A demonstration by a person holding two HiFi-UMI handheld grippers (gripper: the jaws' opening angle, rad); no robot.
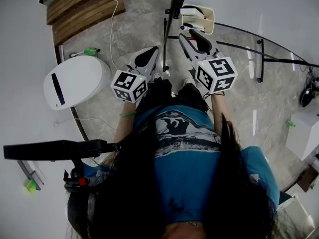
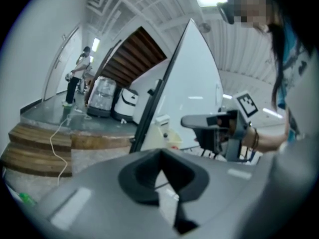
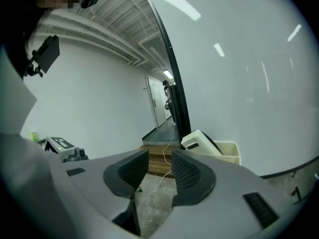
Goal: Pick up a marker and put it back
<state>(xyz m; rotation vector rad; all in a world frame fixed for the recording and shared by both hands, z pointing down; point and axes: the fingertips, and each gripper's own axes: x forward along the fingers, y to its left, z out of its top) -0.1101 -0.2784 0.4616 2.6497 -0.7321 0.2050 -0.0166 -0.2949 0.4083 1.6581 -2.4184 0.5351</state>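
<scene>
The marker (image 1: 185,28), if I read it right, is the short pale stick with a dark end that lies at the near rim of the cream bin (image 1: 210,19); it is too small in the head view to be sure. It sits just beyond the tips of the right gripper (image 1: 188,34), a little to their left, and not between them. It is apart from the left gripper (image 1: 151,53), ahead of it and to its right.

In the right gripper view the right gripper (image 3: 160,166) has its two ribbed pads apart with a narrow gap. Only the floor and a white cable (image 3: 158,180) show through the gap, so it grips nothing. The bin (image 3: 230,151) is ahead of the jaws, slightly right, with a white box (image 3: 199,142) leaning in it.

In the left gripper view the left gripper (image 2: 160,158) has its tips brought together, with only a small wedge of floor visible lower down, and nothing is between them.

A black pole (image 1: 177,4) stands between the two grippers, just ahead. Wooden steps (image 1: 84,11) are farther ahead on the left gripper's side, and a round white machine (image 1: 75,81) stands on the floor left of that gripper.
</scene>
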